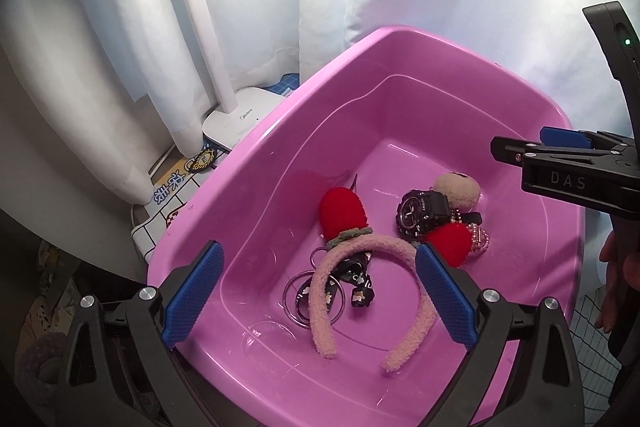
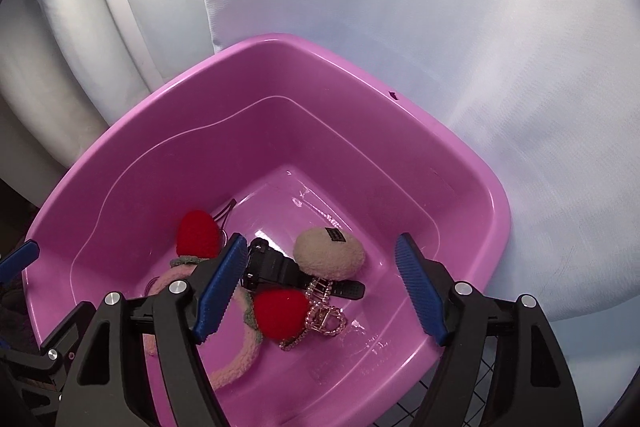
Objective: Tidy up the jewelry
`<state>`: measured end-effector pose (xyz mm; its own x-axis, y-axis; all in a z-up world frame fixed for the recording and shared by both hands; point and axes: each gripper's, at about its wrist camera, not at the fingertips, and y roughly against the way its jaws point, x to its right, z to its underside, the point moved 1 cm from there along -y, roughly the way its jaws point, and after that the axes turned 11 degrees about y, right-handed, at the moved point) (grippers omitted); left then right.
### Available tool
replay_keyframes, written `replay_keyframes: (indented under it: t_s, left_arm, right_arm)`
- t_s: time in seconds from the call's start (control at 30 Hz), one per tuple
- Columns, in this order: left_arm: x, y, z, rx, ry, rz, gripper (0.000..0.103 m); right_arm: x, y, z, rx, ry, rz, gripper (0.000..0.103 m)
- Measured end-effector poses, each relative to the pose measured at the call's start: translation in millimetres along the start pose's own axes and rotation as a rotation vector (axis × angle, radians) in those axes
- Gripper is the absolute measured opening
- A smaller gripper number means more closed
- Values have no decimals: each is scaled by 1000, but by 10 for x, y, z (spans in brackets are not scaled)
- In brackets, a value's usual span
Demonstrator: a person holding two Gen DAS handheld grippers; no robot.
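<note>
A pink plastic tub [image 1: 248,163] [image 2: 472,167] holds the jewelry. Inside lie a fuzzy pink headband [image 1: 324,307] [image 2: 236,363] with two red strawberry ears [image 1: 343,213] [image 2: 198,231], a black sport watch [image 1: 420,213] [image 2: 276,265], a beige plush hair clip [image 1: 460,191] [image 2: 330,253], a pearl claw clip [image 1: 479,238] [image 2: 326,319], and metal key rings with a black strap [image 1: 316,297]. My left gripper [image 1: 318,297] is open and empty above the headband. My right gripper [image 2: 322,291] is open and empty above the watch and pearl clip; it also shows at the right of the left wrist view [image 1: 520,151].
White curtains [image 1: 100,47] hang behind the tub. A white desk lamp [image 1: 240,115] stands at the tub's back left, beside a patterned cloth [image 1: 172,195]. A grid-patterned surface [image 2: 452,399] shows at the tub's near right corner.
</note>
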<state>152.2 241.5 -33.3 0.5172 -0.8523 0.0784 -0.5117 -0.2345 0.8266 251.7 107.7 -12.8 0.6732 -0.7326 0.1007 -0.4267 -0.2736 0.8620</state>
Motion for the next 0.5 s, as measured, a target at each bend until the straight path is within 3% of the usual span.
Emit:
replay_keyframes:
  t_s: [0.5]
  left_arm:
    - [-46,73,53,-1,2,-2,95]
  right_arm:
    - [-60,127,104,10,0,14,73]
